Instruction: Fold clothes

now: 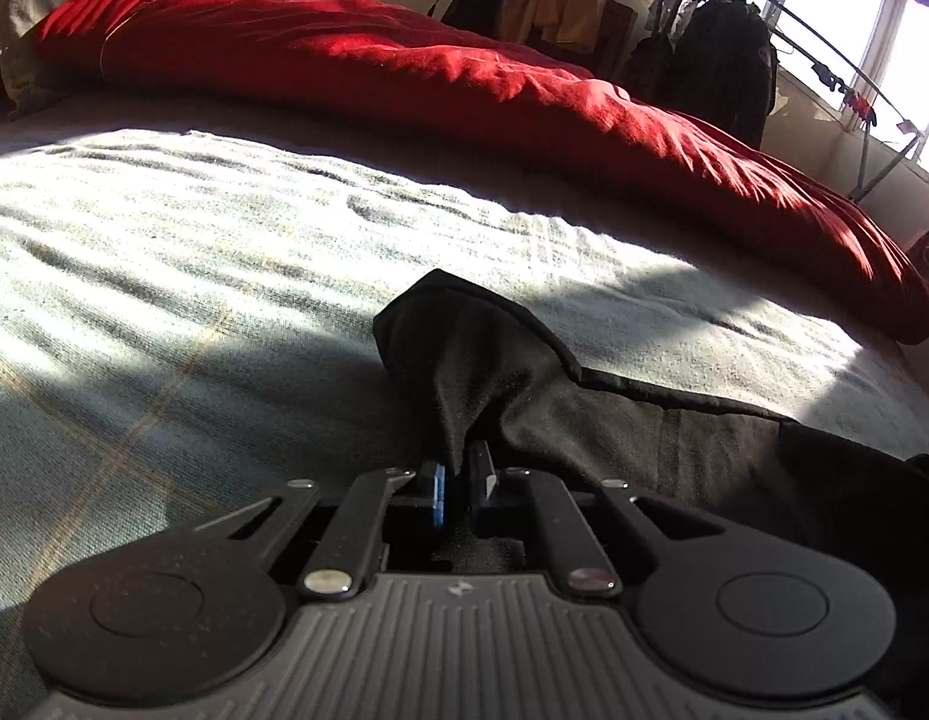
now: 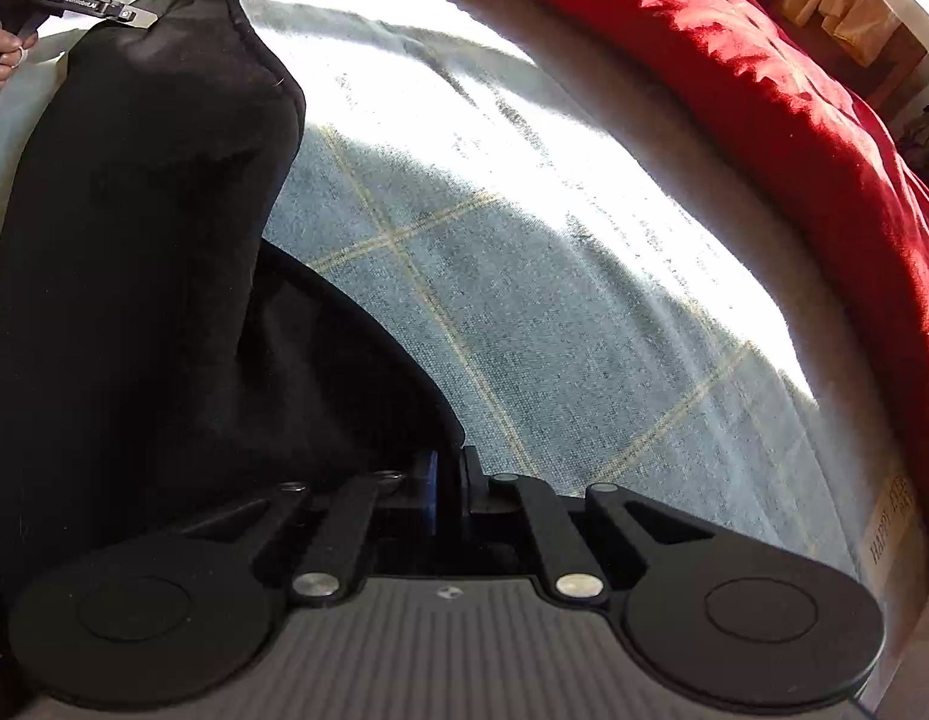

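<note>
Pinching the black garment [image 1: 494, 360] in both clenched grippers, left gripper [image 1: 458, 474] and right gripper [image 2: 449, 480], mid-fold over the bedspread [image 1: 164, 228], likely needing an even carry-over next.

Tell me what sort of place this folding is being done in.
Most likely a bedroom in a home: the black garment lies on a bed with a checked blanket, a red duvet is bunched along its far side, and a clothes rack stands by sunlit windows.

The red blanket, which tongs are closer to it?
Hard to say. Both left tongs and right tongs pinch the black garment, with grey bedsheet separating them from the red blanket.
</note>
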A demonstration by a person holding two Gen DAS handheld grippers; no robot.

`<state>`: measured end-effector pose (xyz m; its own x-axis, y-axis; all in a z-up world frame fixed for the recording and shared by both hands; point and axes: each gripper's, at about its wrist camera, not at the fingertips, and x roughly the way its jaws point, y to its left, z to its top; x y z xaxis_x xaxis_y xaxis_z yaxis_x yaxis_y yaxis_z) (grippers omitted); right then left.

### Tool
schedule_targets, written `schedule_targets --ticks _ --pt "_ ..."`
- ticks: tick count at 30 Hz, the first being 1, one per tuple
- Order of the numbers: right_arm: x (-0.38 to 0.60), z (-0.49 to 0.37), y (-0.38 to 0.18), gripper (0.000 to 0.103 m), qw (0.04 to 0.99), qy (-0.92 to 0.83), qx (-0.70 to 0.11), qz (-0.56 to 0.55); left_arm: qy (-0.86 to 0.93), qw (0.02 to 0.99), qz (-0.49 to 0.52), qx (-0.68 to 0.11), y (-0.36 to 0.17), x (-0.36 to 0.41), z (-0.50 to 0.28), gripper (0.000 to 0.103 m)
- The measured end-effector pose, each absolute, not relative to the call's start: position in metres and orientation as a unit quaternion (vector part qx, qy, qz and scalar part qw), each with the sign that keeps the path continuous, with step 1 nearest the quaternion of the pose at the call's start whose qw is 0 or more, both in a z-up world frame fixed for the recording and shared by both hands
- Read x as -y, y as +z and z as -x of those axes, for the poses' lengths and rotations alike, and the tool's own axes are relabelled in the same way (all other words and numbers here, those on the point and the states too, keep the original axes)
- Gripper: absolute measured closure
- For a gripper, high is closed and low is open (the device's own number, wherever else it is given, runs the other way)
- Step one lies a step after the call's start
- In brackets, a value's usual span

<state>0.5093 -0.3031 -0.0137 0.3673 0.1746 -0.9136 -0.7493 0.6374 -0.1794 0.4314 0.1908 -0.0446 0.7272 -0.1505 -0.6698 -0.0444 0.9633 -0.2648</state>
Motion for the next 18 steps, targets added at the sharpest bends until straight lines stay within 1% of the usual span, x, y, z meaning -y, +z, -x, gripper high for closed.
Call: schedule_targets --ticks 1,6,9,14,18 --pt "0.306 -0.514 -0.010 0.096 0.778 0.288 -0.471 0.300 -0.030 0.923 0.123 -0.364 -0.041 -0.188 -0.433 0.101" --pt "0.322 -0.537 0.007 0.096 0.819 0.224 -0.443 0.288 -0.038 0.938 0.096 -0.330 -0.014 -0.186 -0.454 0.102" --pt "0.332 -0.554 -0.001 0.096 0.834 0.179 -0.441 0.280 -0.038 0.944 0.084 -0.316 -0.004 -0.184 -0.471 0.101" --pt "0.342 -0.570 -0.024 0.095 0.852 0.126 -0.447 0.244 -0.021 0.941 0.081 -0.329 -0.017 -0.186 -0.496 0.101" --pt "0.336 -0.575 -0.033 0.095 0.855 0.100 -0.445 0.246 -0.007 0.943 0.083 -0.321 -0.019 -0.190 -0.507 0.101"
